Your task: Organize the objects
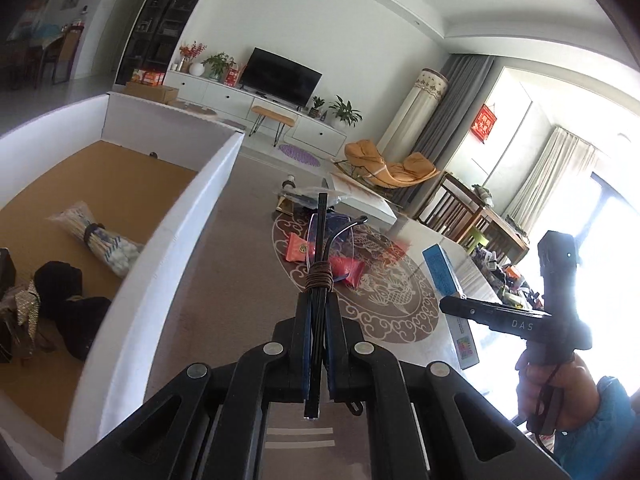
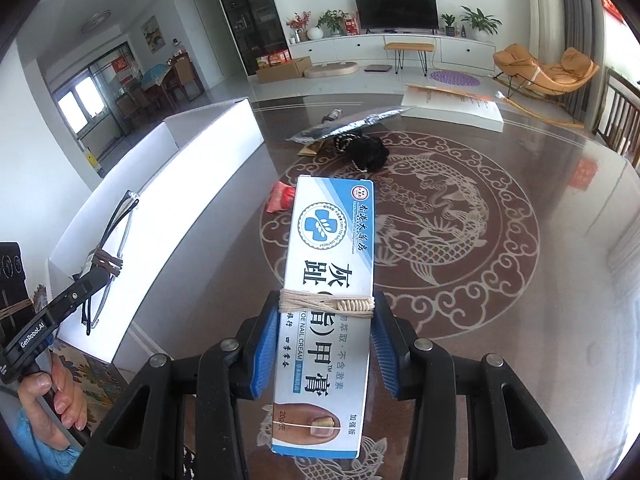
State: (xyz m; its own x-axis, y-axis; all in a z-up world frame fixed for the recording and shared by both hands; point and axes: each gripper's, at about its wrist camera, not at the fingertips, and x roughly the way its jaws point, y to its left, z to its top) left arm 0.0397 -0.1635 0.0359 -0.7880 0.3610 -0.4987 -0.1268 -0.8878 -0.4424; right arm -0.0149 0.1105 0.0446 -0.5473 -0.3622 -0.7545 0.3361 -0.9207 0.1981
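My left gripper [image 1: 318, 304] is shut on folded glasses [image 1: 320, 240] bound with brown cord, held above the table right of the white box [image 1: 192, 216]. In the right wrist view the glasses [image 2: 110, 256] hang over the box's wall [image 2: 168, 208]. My right gripper [image 2: 326, 312] is shut on a blue-and-white toe nail cream box [image 2: 328, 280] wrapped with string, held above the table. That cream box also shows in the left wrist view [image 1: 444, 280], with the right gripper [image 1: 496, 318] beside it.
The box holds a stick bundle [image 1: 94, 240] and black items [image 1: 68, 300]. On the glass table lie red packets [image 1: 348, 272], a foil pouch [image 2: 352, 124], a black bundle [image 2: 368, 148] and a white booklet [image 2: 456, 106].
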